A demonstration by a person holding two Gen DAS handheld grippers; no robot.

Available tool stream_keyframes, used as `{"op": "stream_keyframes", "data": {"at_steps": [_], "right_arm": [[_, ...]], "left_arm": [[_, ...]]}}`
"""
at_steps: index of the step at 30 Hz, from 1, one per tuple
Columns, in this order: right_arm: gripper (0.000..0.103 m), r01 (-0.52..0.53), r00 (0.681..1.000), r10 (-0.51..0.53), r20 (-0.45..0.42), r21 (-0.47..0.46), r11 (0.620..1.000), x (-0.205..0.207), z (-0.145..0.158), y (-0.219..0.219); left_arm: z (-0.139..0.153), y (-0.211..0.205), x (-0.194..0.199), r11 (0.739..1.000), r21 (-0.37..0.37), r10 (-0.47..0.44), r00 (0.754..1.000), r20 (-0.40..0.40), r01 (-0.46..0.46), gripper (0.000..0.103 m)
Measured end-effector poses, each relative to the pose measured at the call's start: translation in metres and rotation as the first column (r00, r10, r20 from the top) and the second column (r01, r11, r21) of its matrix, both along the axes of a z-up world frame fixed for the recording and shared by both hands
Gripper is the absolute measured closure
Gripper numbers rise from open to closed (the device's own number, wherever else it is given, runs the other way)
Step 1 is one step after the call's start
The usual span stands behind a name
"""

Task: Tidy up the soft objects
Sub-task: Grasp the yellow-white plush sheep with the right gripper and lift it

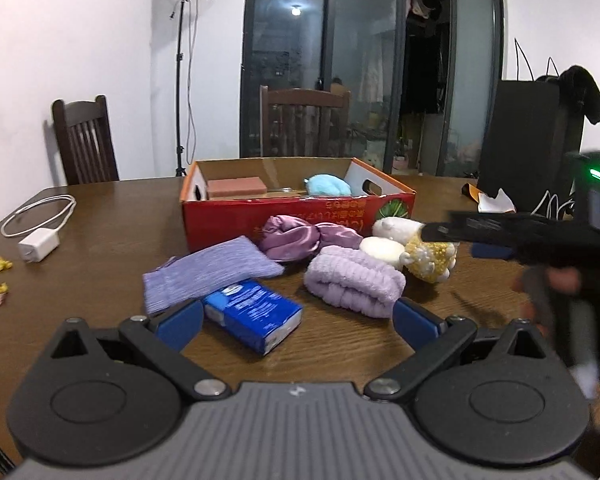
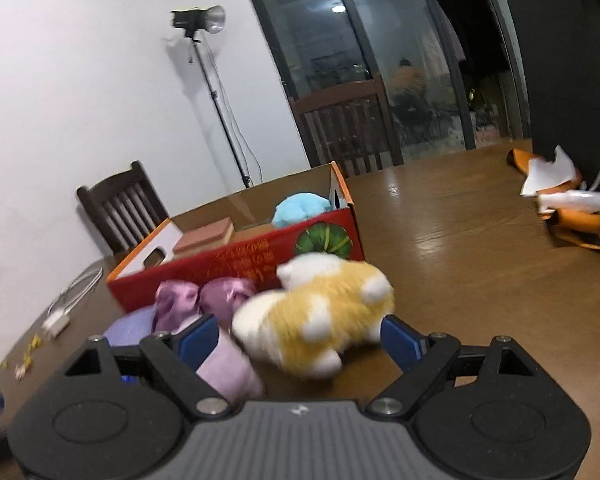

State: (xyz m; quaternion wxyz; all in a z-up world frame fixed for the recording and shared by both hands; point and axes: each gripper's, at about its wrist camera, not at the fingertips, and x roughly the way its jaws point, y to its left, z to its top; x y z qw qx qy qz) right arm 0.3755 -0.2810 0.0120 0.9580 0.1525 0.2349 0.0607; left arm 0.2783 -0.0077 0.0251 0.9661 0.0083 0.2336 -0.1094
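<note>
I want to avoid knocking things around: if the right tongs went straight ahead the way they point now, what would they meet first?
Most likely the yellow-and-white plush toy: it lies directly ahead between the open fingers of the right tongs. The red cardboard box stands behind it. The image is blurred, so depth is uncertain.

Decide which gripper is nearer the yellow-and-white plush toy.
Right. The right gripper has its open jaws around the plush toy; the left gripper hangs back over the tissue pack.

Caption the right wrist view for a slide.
Open right gripper closing in on yellow-and-white plush toy beside the red box.
</note>
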Motion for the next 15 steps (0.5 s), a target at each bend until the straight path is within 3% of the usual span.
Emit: {"op": "stream_keyframes", "data": {"at_steps": [2, 4, 5, 7, 9, 11, 15], "right_arm": [[0.018, 0.056, 0.998, -0.056, -0.017, -0.011, 0.998, 0.019, -0.004, 0.005], [0.037, 0.081, 0.996, -0.081, -0.039, -0.012, 0.997, 0.030, -0.010, 0.005], [0.040, 0.080, 0.995, -0.081, -0.051, -0.008, 0.997, 0.033, -0.013, 0.003], [0.057, 0.075, 0.996, -0.073, -0.059, 0.031, 0.997, 0.032, -0.018, -0.005], [0.067, 0.100, 0.994, -0.097, -0.044, 0.082, 0.992, 0.023, -0.019, -0.020], [0.068, 0.117, 0.993, -0.115, -0.025, 0.102, 0.988, 0.008, -0.016, -0.033], [0.068, 0.138, 0.990, -0.138, 0.002, 0.055, 0.989, -0.031, -0.012, -0.055]], "left_arm": [[-0.004, -0.005, 0.006, 1.000, 0.005, -0.003, 1.000, -0.006, 0.003, 0.000], [-0.007, -0.009, 0.008, 1.000, 0.006, -0.013, 1.000, -0.013, 0.013, 0.000], [-0.008, -0.011, 0.009, 1.000, 0.005, -0.019, 1.000, -0.017, 0.019, 0.000], [-0.010, -0.013, 0.009, 1.000, 0.003, -0.023, 0.999, -0.023, 0.023, 0.000], [-0.011, -0.015, 0.007, 1.000, 0.002, -0.022, 0.999, -0.029, 0.022, 0.000], [-0.010, -0.016, 0.000, 1.000, -0.001, -0.026, 0.999, -0.027, 0.026, 0.000], [-0.006, -0.017, -0.015, 0.999, -0.010, -0.035, 0.999, -0.022, 0.035, 0.000]]}}
